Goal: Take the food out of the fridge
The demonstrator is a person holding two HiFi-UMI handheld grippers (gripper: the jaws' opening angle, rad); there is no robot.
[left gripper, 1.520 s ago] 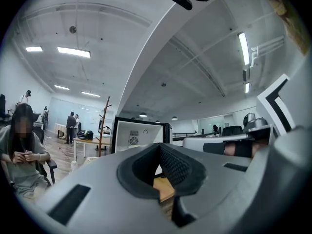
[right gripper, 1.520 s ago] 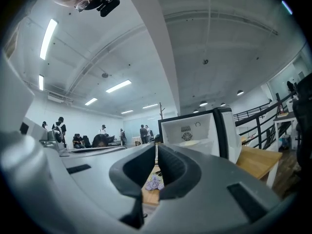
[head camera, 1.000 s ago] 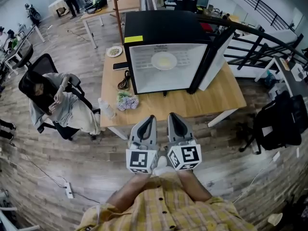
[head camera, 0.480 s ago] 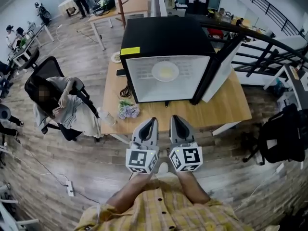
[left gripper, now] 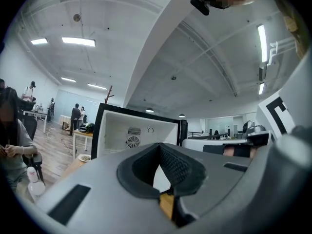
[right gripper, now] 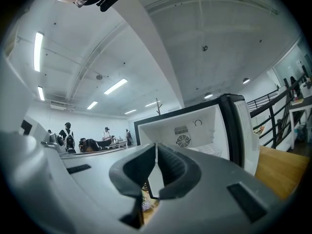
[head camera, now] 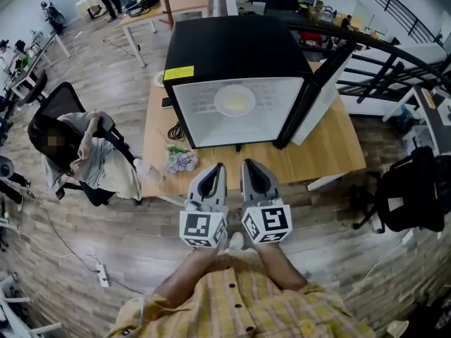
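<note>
Grey left gripper (head camera: 219,168) and right gripper (head camera: 246,165) edge toward the open black fridge (head camera: 232,44), both closed, empty (round white food plate (head camera: 235,101) untaken inside).

Left claw (head camera: 219,167), right claw (head camera: 247,164) side by side, level, both jaws together, empty.

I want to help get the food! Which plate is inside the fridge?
The white plate inside the open fridge; the other plate sits outside, on the table left of it.
</note>
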